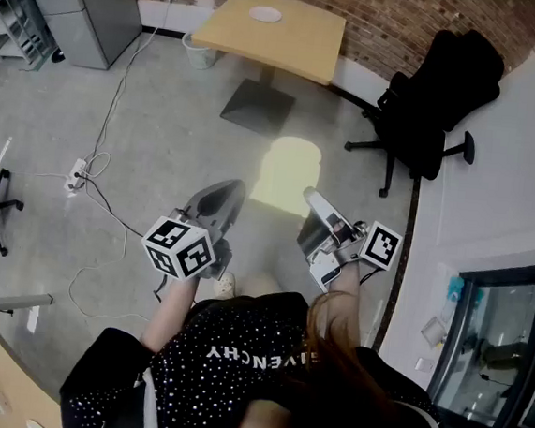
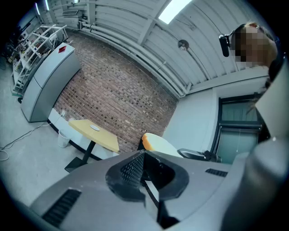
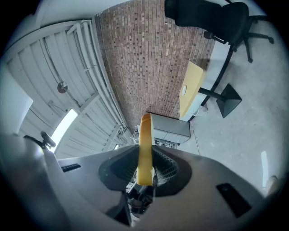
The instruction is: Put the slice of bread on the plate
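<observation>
A pale slice of bread [image 1: 287,173] is held flat in the air over the floor, with my right gripper [image 1: 310,196] shut on its near edge. The right gripper view shows the bread [image 3: 145,144] edge-on, pinched between the jaws of the right gripper [image 3: 145,173]. My left gripper [image 1: 222,197] is level beside it on the left, shut and holding nothing. In the left gripper view the left gripper [image 2: 143,170] points toward the table, with the bread [image 2: 156,143] to its right. A small white plate [image 1: 265,13] lies on a yellow table [image 1: 298,47] far ahead by the brick wall.
A black office chair [image 1: 439,93] stands right of the table, against the white wall. A grey cabinet [image 1: 81,2] is at the far left, with a waste bin [image 1: 199,51] next to the table. Cables and a power strip [image 1: 76,176] lie on the floor at left.
</observation>
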`<move>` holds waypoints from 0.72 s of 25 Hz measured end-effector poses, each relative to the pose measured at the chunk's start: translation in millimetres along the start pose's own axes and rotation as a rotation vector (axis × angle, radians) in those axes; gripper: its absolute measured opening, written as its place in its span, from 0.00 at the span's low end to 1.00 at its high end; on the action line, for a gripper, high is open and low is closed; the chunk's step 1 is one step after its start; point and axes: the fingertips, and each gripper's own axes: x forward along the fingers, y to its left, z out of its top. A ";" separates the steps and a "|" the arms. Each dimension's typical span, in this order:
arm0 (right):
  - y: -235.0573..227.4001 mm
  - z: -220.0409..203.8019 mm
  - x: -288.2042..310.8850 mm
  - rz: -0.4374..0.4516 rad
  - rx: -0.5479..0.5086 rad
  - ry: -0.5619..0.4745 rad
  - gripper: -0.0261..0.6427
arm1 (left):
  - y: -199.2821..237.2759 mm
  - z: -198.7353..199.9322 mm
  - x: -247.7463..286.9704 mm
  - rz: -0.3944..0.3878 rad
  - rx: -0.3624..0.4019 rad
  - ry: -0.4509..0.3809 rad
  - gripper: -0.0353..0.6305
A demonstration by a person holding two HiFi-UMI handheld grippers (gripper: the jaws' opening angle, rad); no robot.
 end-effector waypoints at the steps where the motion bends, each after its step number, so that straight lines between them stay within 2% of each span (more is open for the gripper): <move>1: -1.9 -1.2 1.2 0.000 0.004 0.007 0.18 | 2.7 -1.9 0.1 0.004 -0.008 0.002 0.07; 7: -13.0 5.9 12.9 0.016 0.018 0.036 0.18 | 18.0 -8.6 10.2 0.018 -0.034 0.017 0.07; 12: -29.3 43.8 36.5 0.035 0.037 0.030 0.18 | 41.5 8.7 40.5 0.036 -0.052 -0.006 0.07; 18: -38.9 105.5 72.7 0.079 0.033 0.043 0.18 | 65.5 42.8 99.6 0.052 -0.011 -0.029 0.07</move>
